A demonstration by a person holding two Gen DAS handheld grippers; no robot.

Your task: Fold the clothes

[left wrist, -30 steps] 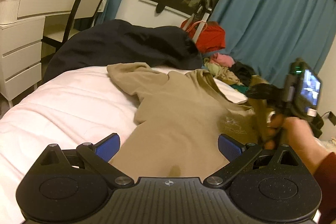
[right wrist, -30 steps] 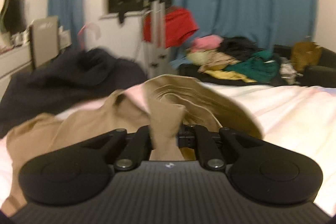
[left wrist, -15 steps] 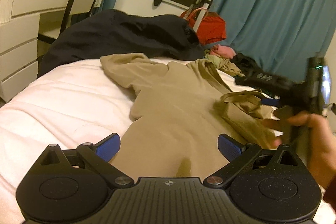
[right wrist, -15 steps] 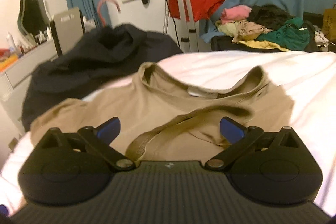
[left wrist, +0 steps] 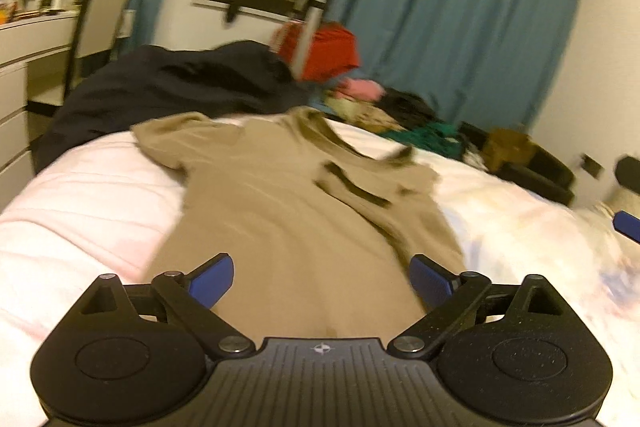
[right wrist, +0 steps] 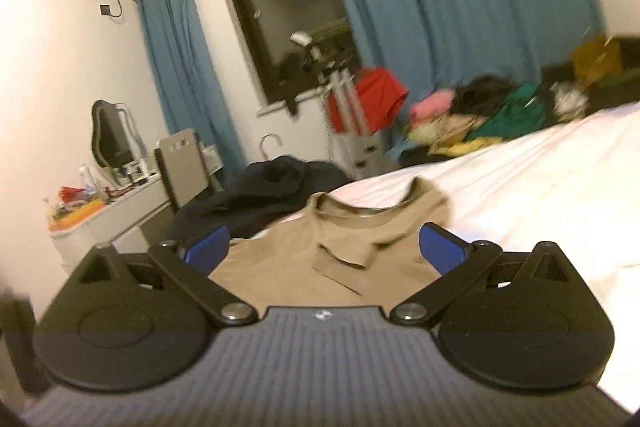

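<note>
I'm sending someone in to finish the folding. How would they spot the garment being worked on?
Go to the white bed in front of the blue curtains. Spread flat across it lies a tan T-shirt, one sleeve already folded over its body. The black garment heaped at the bed's far edge is dark and bunched, and the colourful clothes pile lies beyond the bed.

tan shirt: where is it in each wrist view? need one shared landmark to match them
Left wrist: tan shirt fills the centre, running from the near edge up the bed, collar at the far end.
Right wrist: tan shirt lies centre, low in the picture, collar at the far end, one sleeve folded onto the chest.
Shared landmark: the red cloth by the window, past the bed.
</note>
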